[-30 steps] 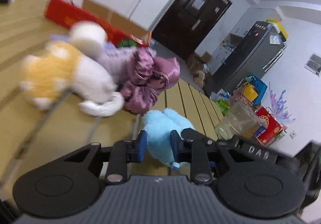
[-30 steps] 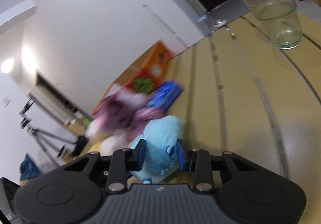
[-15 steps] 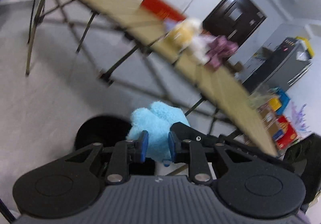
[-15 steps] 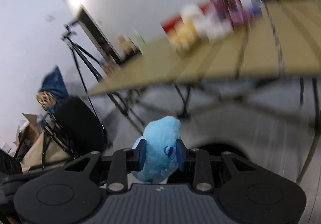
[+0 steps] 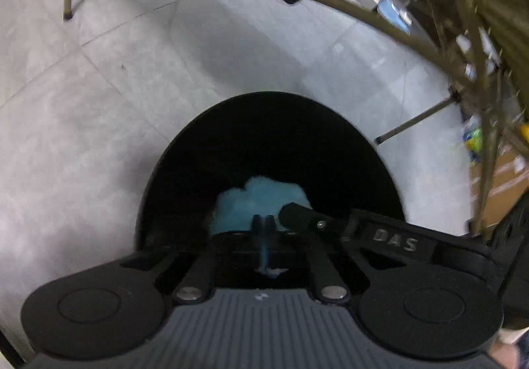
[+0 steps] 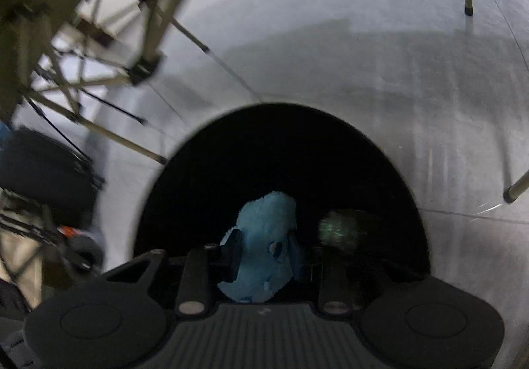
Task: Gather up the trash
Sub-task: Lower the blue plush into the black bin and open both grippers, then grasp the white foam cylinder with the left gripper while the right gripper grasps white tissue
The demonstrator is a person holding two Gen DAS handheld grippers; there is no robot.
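A second ago both views look across the counter top; now they look straight down into the black bin [image 5: 271, 137] on the floor, with the counter legs [image 5: 347, 5] at two o'clock. The blue plush toy [image 6: 264, 236] is off the counter and hangs inside the bin's mouth. The left hand-held gripper [image 5: 263, 223], earlier spread around the toy, now has its blue fingers pressed together on a thin strip of it.

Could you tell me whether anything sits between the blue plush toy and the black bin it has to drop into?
Nothing visible does: the blue plush toy, clamped in the right gripper, hangs directly over the black bin's open mouth.
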